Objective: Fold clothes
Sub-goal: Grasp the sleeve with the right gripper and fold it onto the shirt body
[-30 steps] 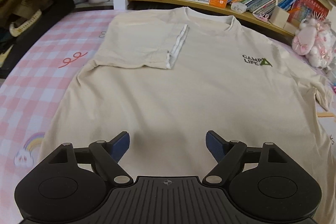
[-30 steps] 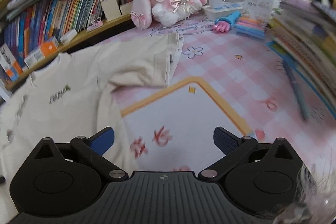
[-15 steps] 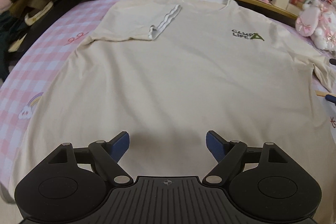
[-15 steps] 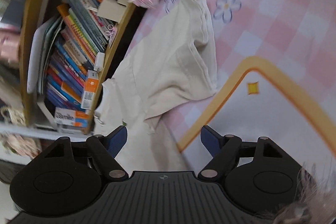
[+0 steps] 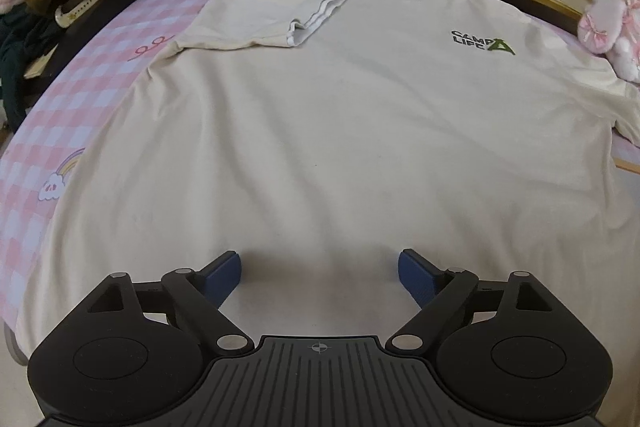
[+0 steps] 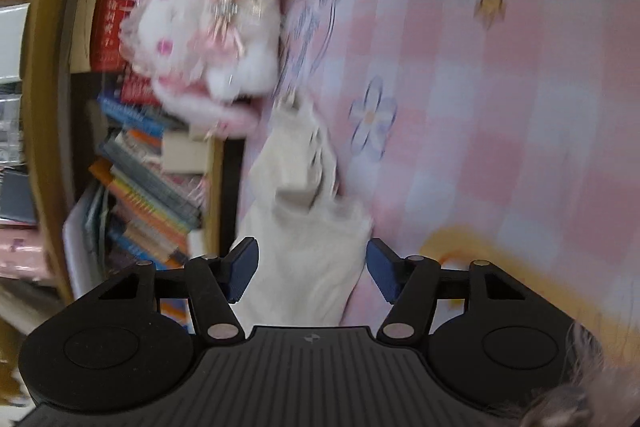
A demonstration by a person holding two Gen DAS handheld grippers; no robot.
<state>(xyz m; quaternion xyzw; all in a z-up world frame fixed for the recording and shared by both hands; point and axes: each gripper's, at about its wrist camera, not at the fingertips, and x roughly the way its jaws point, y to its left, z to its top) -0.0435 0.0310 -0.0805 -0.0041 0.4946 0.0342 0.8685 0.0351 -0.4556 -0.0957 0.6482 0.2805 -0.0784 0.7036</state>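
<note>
Two grippers, one garment. Change from a second ago: the left gripper (image 5: 320, 269) has come nearer the hem, so more of the beige T-shirt (image 5: 340, 131) fills its view, and its jaws have just opened a little further. The right gripper (image 6: 311, 269) has rolled sideways, so the bookshelf (image 6: 52, 131) now stands upright along the left of its view, and it has closed in on the shirt's sleeve (image 6: 308, 227); its jaws have just been narrowing.

T-shirt: flat, front up, on a pink checked cover (image 5: 68, 99), collar far, one sleeve folded inward. Left jaws: wide apart, above the near part of the shirt, nothing between the pads. Right jaws: partly apart, the sleeve lying between them; contact cannot be told through blur. Plush rabbit (image 6: 208, 35): beyond the sleeve.
</note>
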